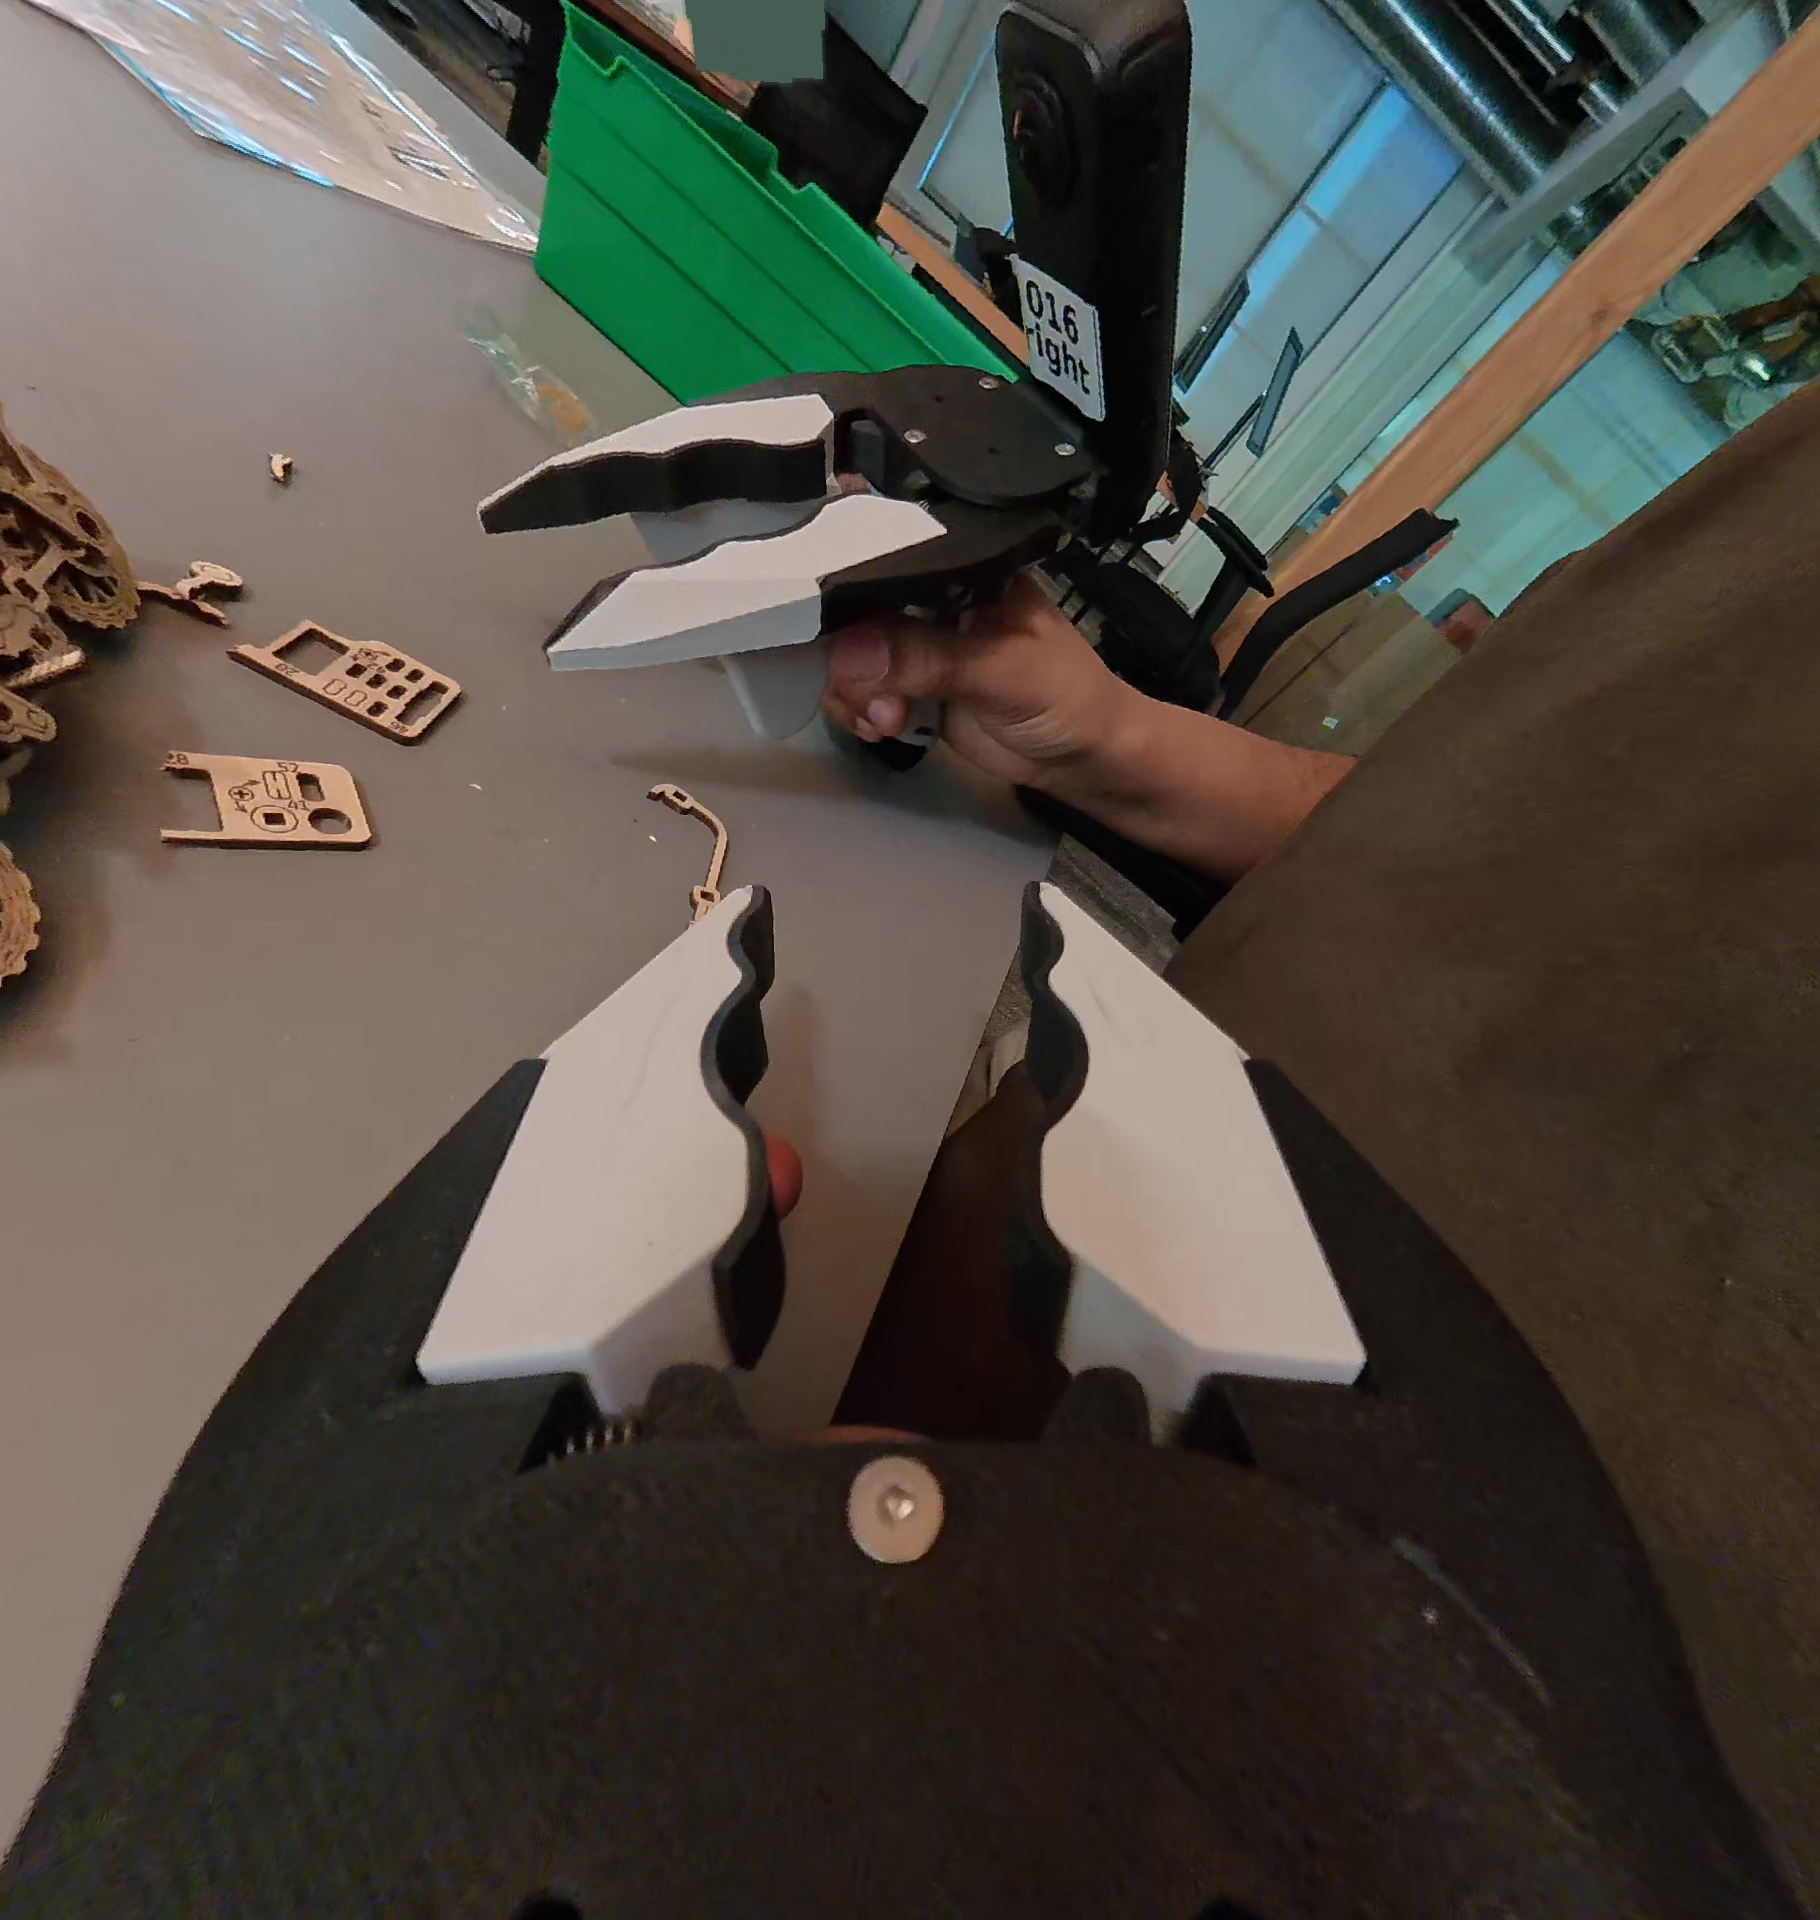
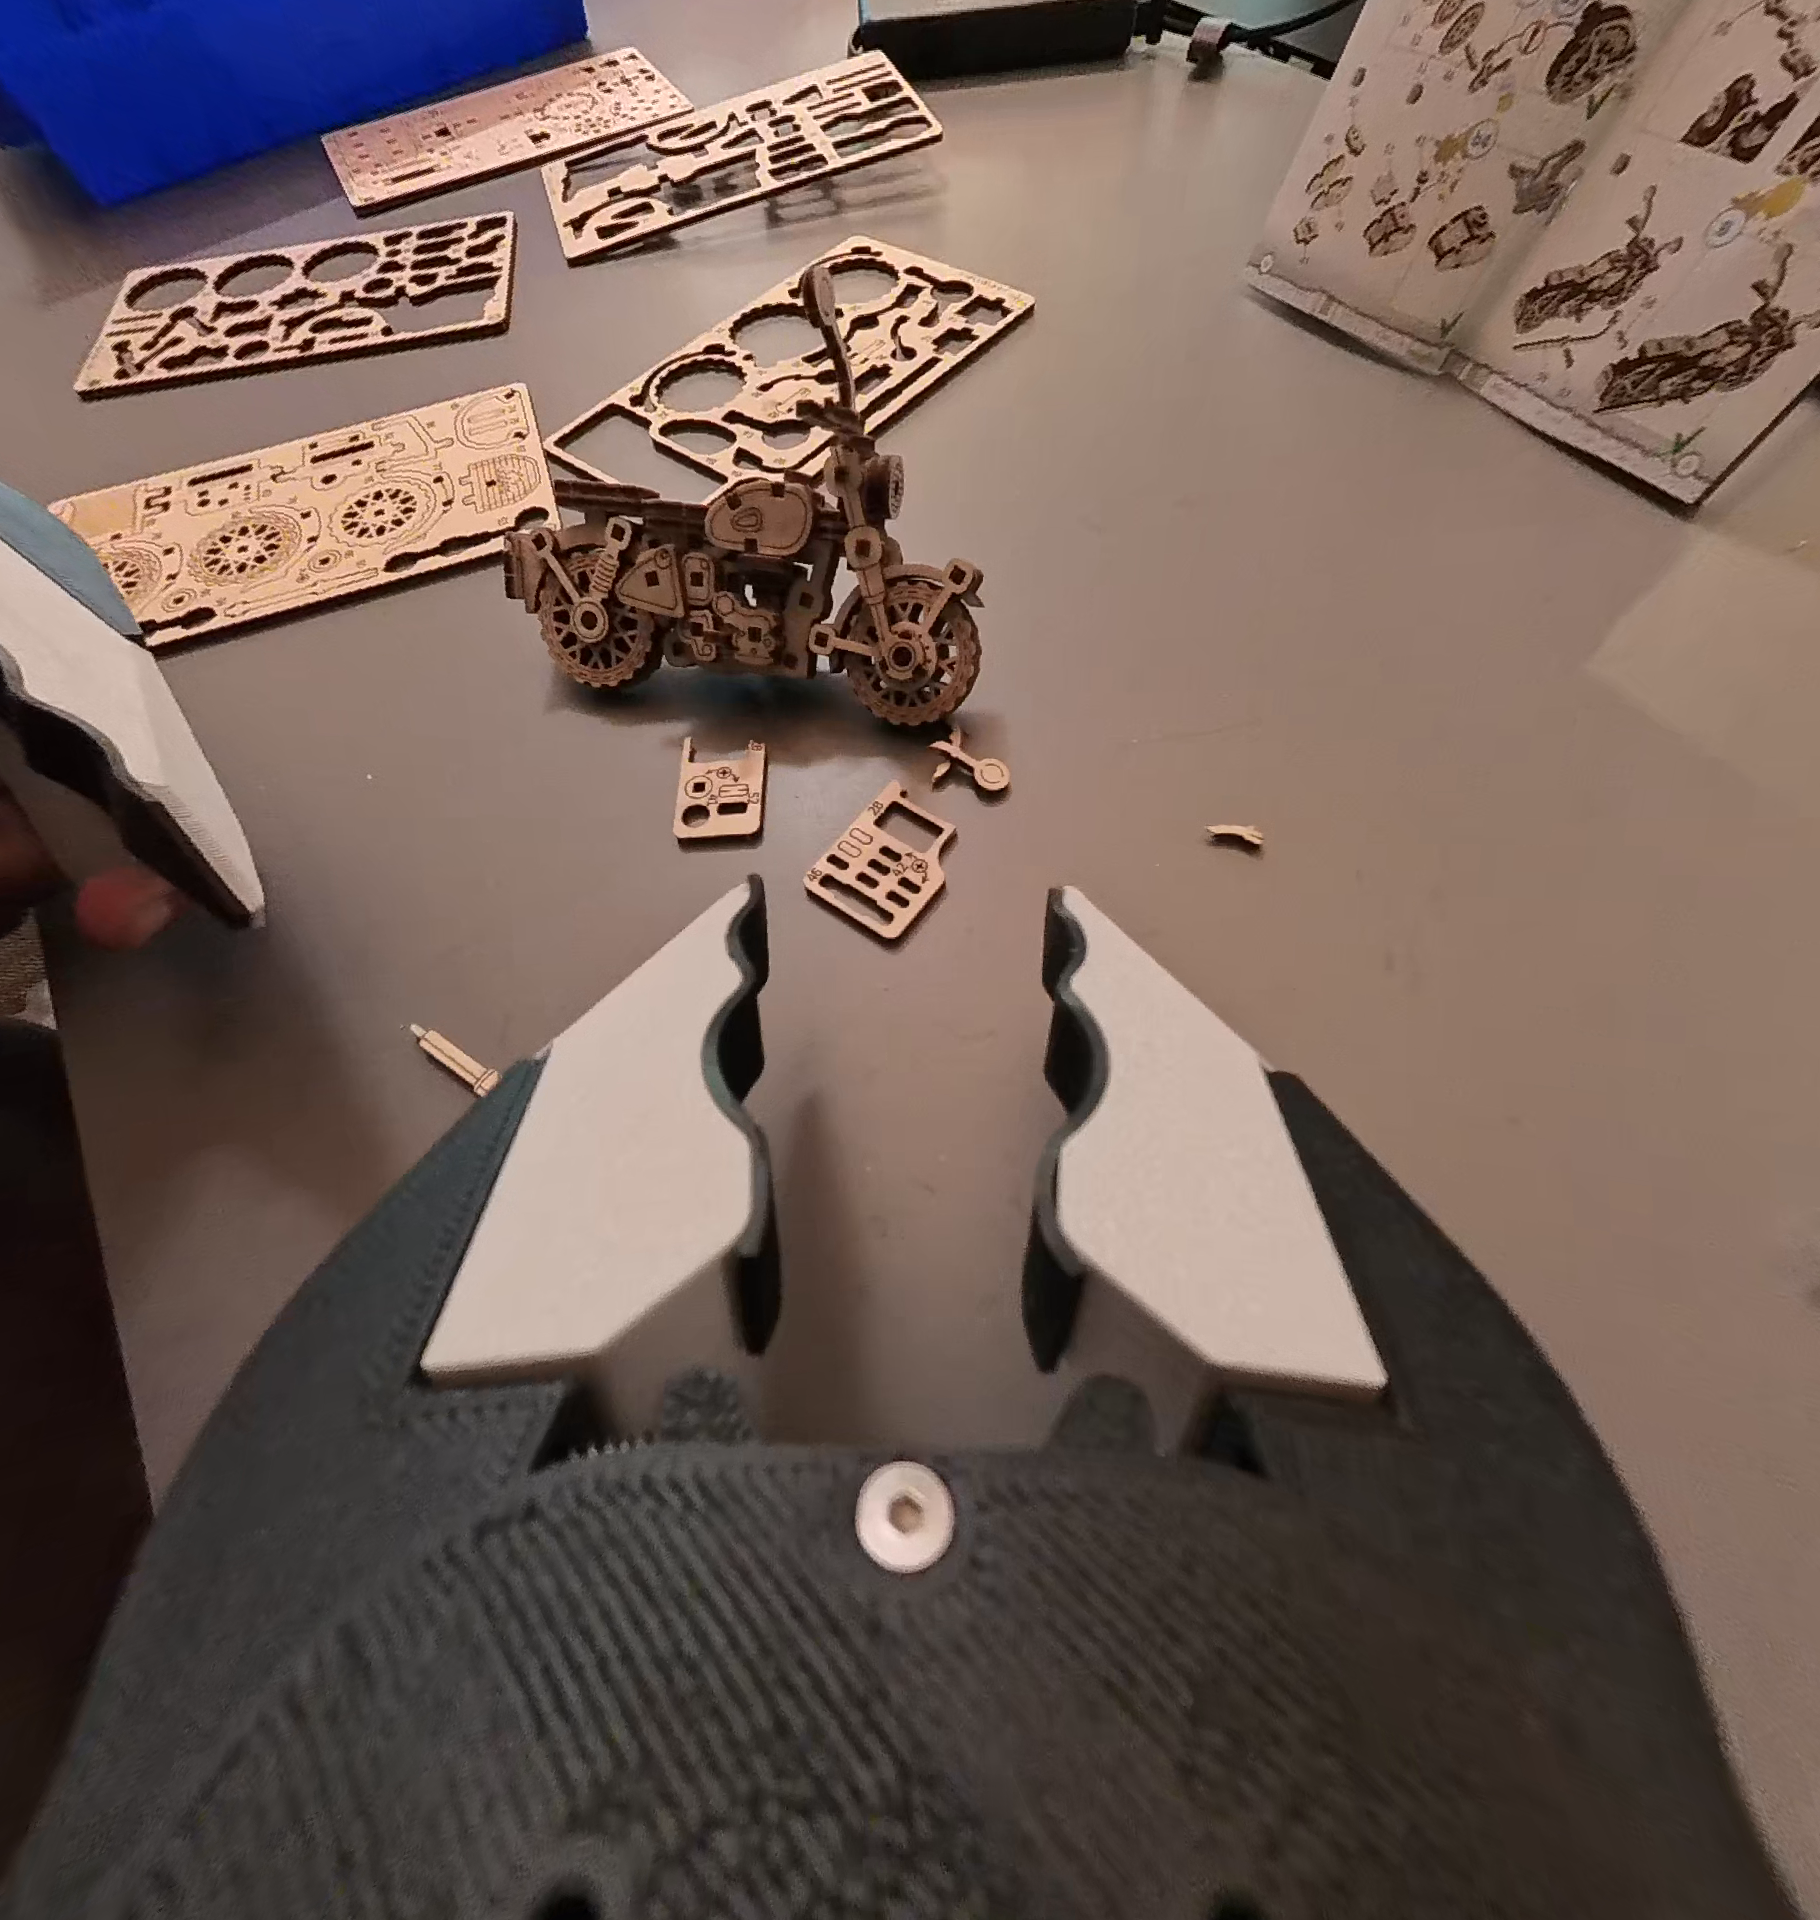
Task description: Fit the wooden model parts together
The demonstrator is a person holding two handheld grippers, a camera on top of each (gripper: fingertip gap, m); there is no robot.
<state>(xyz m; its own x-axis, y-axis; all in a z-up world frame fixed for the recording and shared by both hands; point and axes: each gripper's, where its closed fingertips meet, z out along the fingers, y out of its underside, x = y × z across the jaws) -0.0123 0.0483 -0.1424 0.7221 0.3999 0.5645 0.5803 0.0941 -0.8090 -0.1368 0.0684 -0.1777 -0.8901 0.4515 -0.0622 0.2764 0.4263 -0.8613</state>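
Note:
A wooden model motorcycle (image 2: 750, 603) stands upright on the grey table (image 2: 1301, 727); part of it shows at the left edge of the left wrist view (image 1: 2, 644). Loose flat wooden parts lie in front of it: a notched plate (image 2: 721, 792) (image 1: 272, 805), a slotted plate (image 2: 882, 862) (image 1: 350, 681), a small lever piece (image 2: 973, 769) (image 1: 199, 590) and a thin hooked rod (image 1: 703, 852). My right gripper (image 2: 906, 899) is open and empty, just short of the slotted plate; it also shows in the left wrist view (image 1: 532, 582). My left gripper (image 1: 895, 899) is open and empty over the table's near edge.
Several punched-out wooden sheets (image 2: 314, 301) lie behind the motorcycle. An instruction booklet (image 2: 1571, 229) lies at the back right. A blue bin (image 2: 210, 73), a green bin (image 1: 698, 239), a small wood chip (image 2: 1235, 834) and a small pin (image 2: 456, 1060) are on the table. To the slotted plate (image 2: 882, 862): right tips about 4 cm, left tips about 12 cm. It is also in sight in the left wrist view (image 1: 376, 672).

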